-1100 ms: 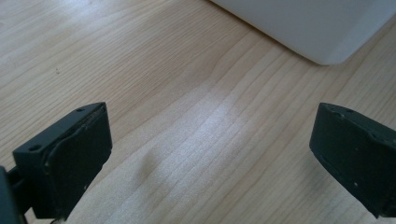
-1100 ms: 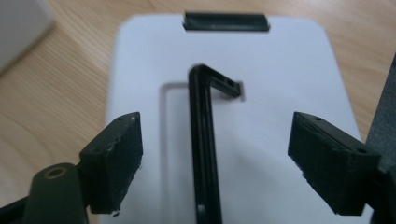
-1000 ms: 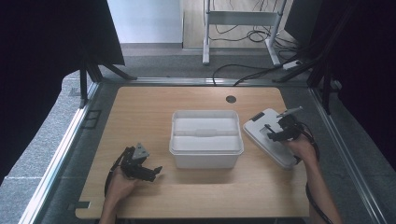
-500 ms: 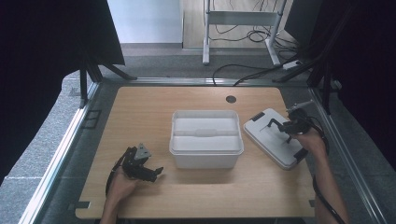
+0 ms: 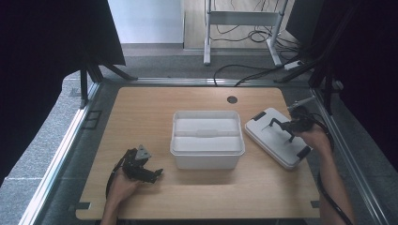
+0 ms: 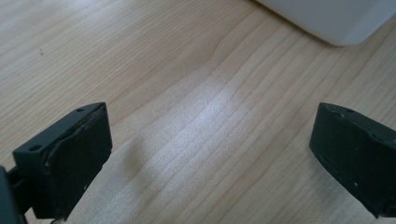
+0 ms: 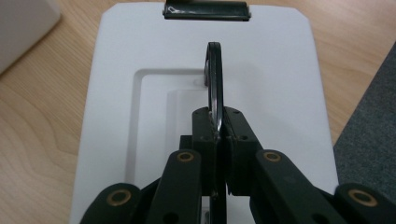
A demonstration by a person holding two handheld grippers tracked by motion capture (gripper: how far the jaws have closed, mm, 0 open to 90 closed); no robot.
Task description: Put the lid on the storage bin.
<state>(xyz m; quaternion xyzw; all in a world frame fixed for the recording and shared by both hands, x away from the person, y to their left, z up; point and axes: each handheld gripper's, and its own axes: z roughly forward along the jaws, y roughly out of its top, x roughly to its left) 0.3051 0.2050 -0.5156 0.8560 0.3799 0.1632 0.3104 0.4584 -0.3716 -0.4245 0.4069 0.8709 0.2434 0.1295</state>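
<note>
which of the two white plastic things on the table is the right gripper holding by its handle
The flat white lid, right of the open white bin. The right gripper is shut on the lid's black handle; the bin stands untouched.

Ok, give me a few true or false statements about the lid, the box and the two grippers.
1. The right gripper is shut on the lid's handle. True.
2. The lid sits on the box. False: it lies on the table, right of the box.
3. The left gripper is open over bare wood. True.
4. The left gripper holds the box. False: nothing is between its jaws.
</note>
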